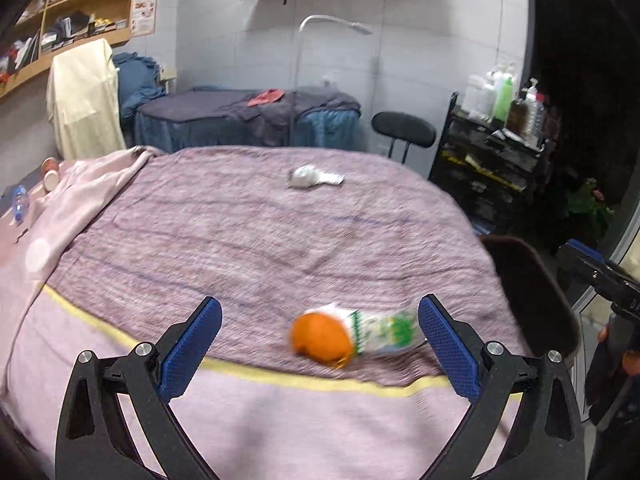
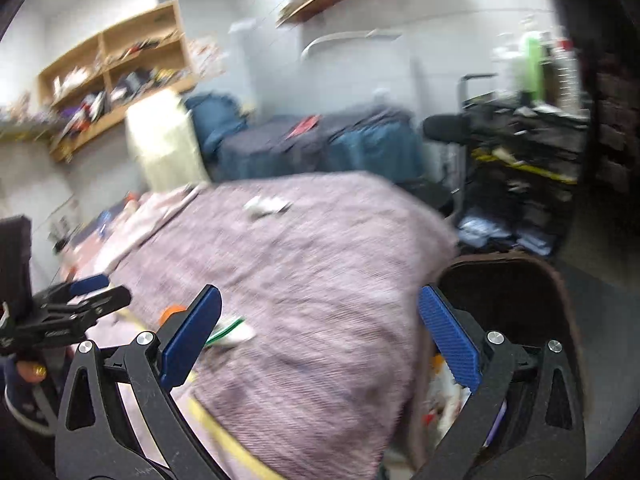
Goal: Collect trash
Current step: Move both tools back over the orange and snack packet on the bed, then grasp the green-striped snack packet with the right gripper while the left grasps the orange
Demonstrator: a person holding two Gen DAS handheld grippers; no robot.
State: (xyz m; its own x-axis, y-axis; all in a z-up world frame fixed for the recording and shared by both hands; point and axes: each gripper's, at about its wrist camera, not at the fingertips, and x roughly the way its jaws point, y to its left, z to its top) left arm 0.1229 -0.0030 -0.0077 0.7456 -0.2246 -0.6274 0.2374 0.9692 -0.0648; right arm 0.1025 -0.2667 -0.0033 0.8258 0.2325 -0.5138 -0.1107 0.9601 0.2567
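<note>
A tipped-over cup [image 1: 352, 334] with an orange lid and a white-and-green label lies on the purple blanket [image 1: 240, 240]. It sits between the spread fingers of my left gripper [image 1: 320, 344], which is open and not pressing on it. Farther back lies a crumpled white paper [image 1: 314, 176]. My right gripper [image 2: 320, 332] is open and empty, hovering over the bed's right edge beside a brown bin [image 2: 552, 280] that holds some trash. In the right wrist view the cup [image 2: 230, 330] shows partly behind my left finger, and the left gripper [image 2: 108, 288] is at the far left.
A pink sheet [image 1: 80, 200] covers the bed's left side, with a small bottle [image 1: 18, 200] beyond it. Behind stand a second bed [image 1: 248, 116], a black stool [image 1: 404, 130] and a dark cart with bottles [image 1: 496, 136]. The right gripper [image 1: 576, 256] shows at the right edge.
</note>
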